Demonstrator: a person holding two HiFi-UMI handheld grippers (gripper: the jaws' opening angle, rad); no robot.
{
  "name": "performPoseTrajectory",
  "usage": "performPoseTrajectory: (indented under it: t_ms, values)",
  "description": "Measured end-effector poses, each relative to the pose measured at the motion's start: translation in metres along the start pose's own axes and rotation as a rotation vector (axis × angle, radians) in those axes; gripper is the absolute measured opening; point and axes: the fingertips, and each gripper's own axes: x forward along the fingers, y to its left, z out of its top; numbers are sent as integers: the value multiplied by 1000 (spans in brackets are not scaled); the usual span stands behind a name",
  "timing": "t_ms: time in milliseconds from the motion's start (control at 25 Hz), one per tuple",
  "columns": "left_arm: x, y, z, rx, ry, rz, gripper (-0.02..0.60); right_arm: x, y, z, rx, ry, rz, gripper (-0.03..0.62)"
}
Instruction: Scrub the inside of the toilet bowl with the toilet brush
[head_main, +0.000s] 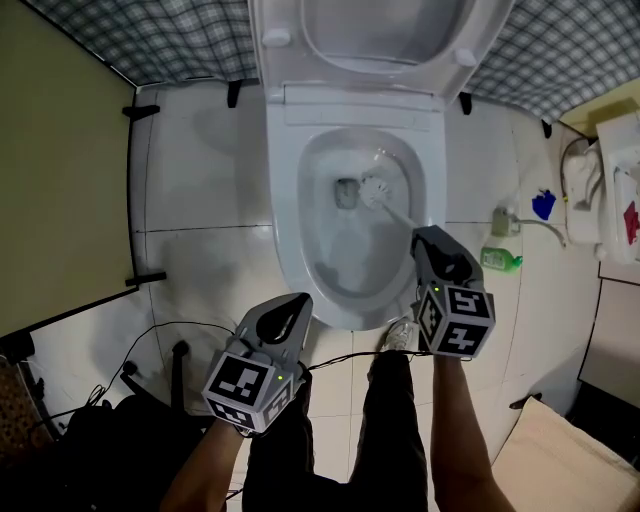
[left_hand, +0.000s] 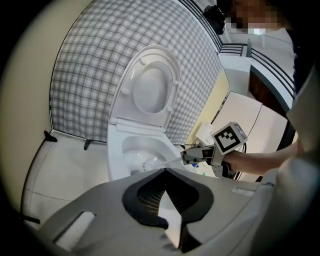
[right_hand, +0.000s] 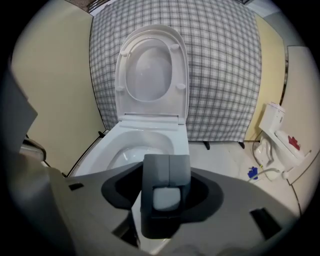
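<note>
My right gripper (head_main: 422, 238) sits at the lower right of the toilet bowl (head_main: 286, 232) in the head view, its jaws clamped on the toilet brush (head_main: 376, 188). In its own view the handle's butt fills the gap between the jaws as a dark, squared block with a pale rounded-square inset. The thin, pale handle slants up and left from the jaws. The round, bristly white head lies low inside the bowl, just beside the dark drain opening (head_main: 346, 192) near the frame's centre.

My left gripper (head_main: 298, 302) hangs at the lower left of the bowl, over the floor (head_main: 200, 200) and apart from the rim. Its dark ribbed pads meet at the tips and hold nothing.

The bowl is smooth, glossy white ceramic, an egg-shaped oval. Its seat and lid (head_main: 380, 30) are tipped up against a grey checked wall (head_main: 180, 40) along the top edge. The floor is large shiny white tiles with thin dark joints. A green bottle (head_main: 500, 260) lies at centre right. Thin black cables (head_main: 150, 340) loop across the tiles at lower left.
</note>
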Motion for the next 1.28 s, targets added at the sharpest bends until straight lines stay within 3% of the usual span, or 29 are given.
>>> performPoseTrajectory:
  t_ms: [320,520,760,960,1280]
  values:
    - [1,-13,-2,-10,4,-15,9,-53,-4,-19,94,64,-83,224]
    - [2,-21,3,-5,1,-30,9,-86,3,-28,33,103,-111,224]
    - [4,-18,3,-1,-1,-26,9,-52,6,-35,-2,105,-65,224]
    - [0,-18,-6,-4,12,-15,9,-10,25,-29,-100,142,31,223]
    - [-1,-26,-8,-5,7,-29,9,-63,27,-43,-290,215,127,222]
